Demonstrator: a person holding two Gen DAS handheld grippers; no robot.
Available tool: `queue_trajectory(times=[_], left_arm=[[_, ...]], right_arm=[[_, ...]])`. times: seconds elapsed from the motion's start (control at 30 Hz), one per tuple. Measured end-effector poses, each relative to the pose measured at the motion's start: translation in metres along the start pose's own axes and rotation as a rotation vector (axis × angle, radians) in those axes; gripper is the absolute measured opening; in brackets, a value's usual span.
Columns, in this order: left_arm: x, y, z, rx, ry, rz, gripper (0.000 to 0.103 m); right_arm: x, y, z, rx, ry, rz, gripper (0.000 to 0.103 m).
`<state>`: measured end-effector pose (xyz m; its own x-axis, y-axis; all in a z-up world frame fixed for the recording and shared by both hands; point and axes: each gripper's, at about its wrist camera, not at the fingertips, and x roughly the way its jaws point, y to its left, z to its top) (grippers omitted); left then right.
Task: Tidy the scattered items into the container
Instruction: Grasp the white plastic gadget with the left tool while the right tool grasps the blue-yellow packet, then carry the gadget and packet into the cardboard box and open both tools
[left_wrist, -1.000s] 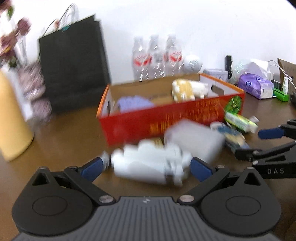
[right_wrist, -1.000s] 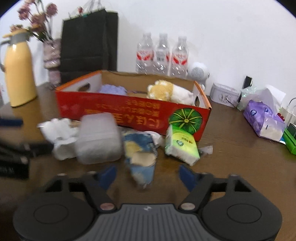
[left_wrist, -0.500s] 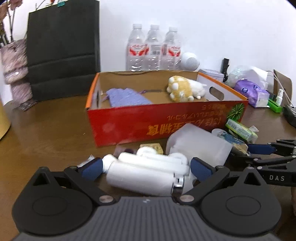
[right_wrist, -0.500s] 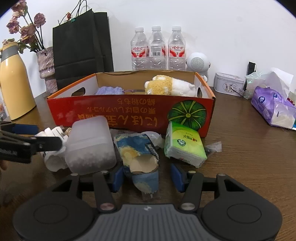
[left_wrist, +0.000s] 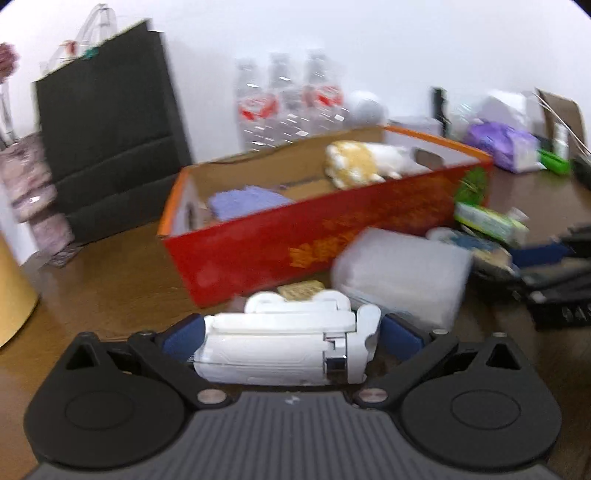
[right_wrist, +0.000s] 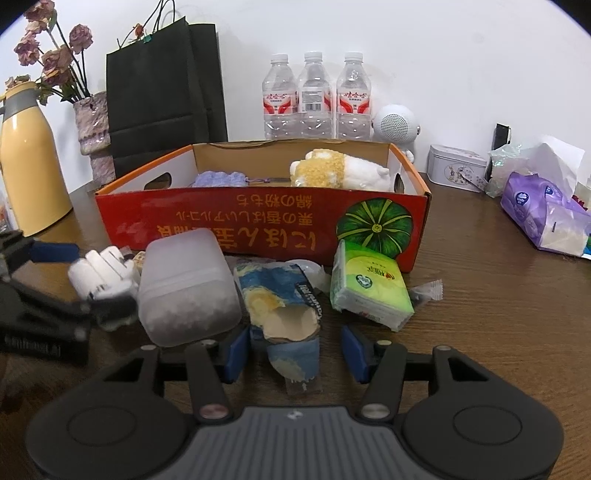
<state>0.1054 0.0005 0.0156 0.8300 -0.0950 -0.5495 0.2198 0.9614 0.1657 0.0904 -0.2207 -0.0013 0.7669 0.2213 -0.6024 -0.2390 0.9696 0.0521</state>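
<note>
A red cardboard box (right_wrist: 258, 221) (left_wrist: 314, 243) holds a purple cloth (right_wrist: 218, 179) and a yellow-white plush toy (right_wrist: 340, 173). My left gripper (left_wrist: 291, 334) is shut on a white folded plastic gadget (left_wrist: 280, 347), also seen in the right wrist view (right_wrist: 99, 273). My right gripper (right_wrist: 293, 347) is open around a crushed blue-yellow paper cup (right_wrist: 284, 306), its pads apart from it. A frosted plastic container (right_wrist: 186, 284) (left_wrist: 402, 273) and a green tissue pack (right_wrist: 369, 288) lie in front of the box.
Behind the box stand three water bottles (right_wrist: 316, 98), a black paper bag (right_wrist: 162, 96), a yellow thermos (right_wrist: 29, 158), a flower vase (right_wrist: 94, 136) and a white speaker (right_wrist: 395, 123). A tin (right_wrist: 456, 168) and purple tissue packs (right_wrist: 543, 214) lie at the right.
My left gripper has closed on the white gadget and tilted with it; its view is blurred by motion. My right gripper has moved in around the paper cup and narrowed.
</note>
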Motion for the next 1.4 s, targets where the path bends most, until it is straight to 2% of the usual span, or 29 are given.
queue_trajectory(times=[0.07, 0.17, 0.27, 0.3, 0.37, 0.57, 0.67, 0.7, 0.73, 0.77, 0.83, 0.93, 1.1, 1.17, 1.2, 1.23, 1.3, 1.4], left_arm=[[0.006, 0.007, -0.003, -0.013, 0.000, -0.018, 0.103], [0.008, 0.007, -0.005, 0.017, 0.025, 0.042, 0.103], [0.013, 0.009, -0.005, 0.031, 0.047, 0.035, 0.103], [0.015, 0.014, -0.005, 0.001, 0.065, 0.012, 0.103], [0.018, 0.030, -0.004, -0.140, 0.154, -0.067, 0.101], [-0.024, 0.006, -0.023, -0.112, 0.175, -0.055, 0.100], [-0.052, -0.013, -0.038, -0.098, 0.141, -0.017, 0.100], [-0.061, -0.018, -0.042, -0.093, 0.126, -0.004, 0.100], [-0.068, -0.022, -0.045, -0.095, 0.111, 0.008, 0.100], [-0.076, -0.024, -0.048, -0.103, 0.096, 0.014, 0.100], [-0.087, -0.026, -0.049, -0.120, 0.068, 0.023, 0.100], [-0.101, -0.026, -0.049, -0.134, 0.020, 0.051, 0.100], [-0.121, -0.032, -0.043, -0.125, -0.053, 0.056, 0.100], [-0.123, -0.033, -0.040, -0.131, -0.064, 0.042, 0.100], [-0.123, -0.033, -0.040, -0.131, -0.065, 0.040, 0.100], [-0.123, -0.034, -0.040, -0.129, -0.063, 0.040, 0.100], [-0.123, -0.035, -0.041, -0.132, -0.064, 0.041, 0.100], [-0.127, -0.033, -0.045, -0.152, -0.068, 0.033, 0.100]], right_arm=[[-0.001, 0.001, -0.001, 0.000, 0.000, 0.001, 0.054], [-0.002, 0.001, -0.002, 0.001, 0.000, 0.002, 0.054], [-0.003, 0.001, -0.002, 0.008, -0.001, 0.006, 0.054], [-0.003, 0.001, -0.002, 0.008, -0.001, 0.005, 0.054], [-0.003, 0.000, -0.002, 0.007, -0.001, 0.004, 0.054], [-0.005, 0.000, -0.004, 0.009, -0.001, 0.005, 0.054], [-0.006, 0.000, -0.005, 0.009, -0.002, 0.004, 0.052], [-0.006, 0.000, -0.005, 0.008, -0.004, 0.003, 0.043], [-0.007, 0.000, -0.006, 0.006, -0.007, 0.002, 0.028], [-0.008, 0.000, -0.006, 0.002, -0.009, 0.005, 0.023], [-0.010, 0.002, -0.006, -0.006, -0.018, 0.011, 0.005], [-0.018, 0.005, -0.008, -0.022, -0.055, 0.010, 0.001], [-0.050, 0.019, -0.013, -0.115, -0.145, -0.031, 0.002], [-0.055, 0.022, -0.010, -0.156, -0.168, -0.070, 0.011], [-0.053, 0.020, -0.006, -0.165, -0.176, -0.079, 0.024], [-0.049, 0.018, 0.000, -0.181, -0.168, -0.069, 0.033], [-0.034, 0.014, 0.009, -0.234, -0.115, -0.017, 0.030], [-0.012, 0.014, 0.014, -0.290, -0.042, 0.007, 0.031]])
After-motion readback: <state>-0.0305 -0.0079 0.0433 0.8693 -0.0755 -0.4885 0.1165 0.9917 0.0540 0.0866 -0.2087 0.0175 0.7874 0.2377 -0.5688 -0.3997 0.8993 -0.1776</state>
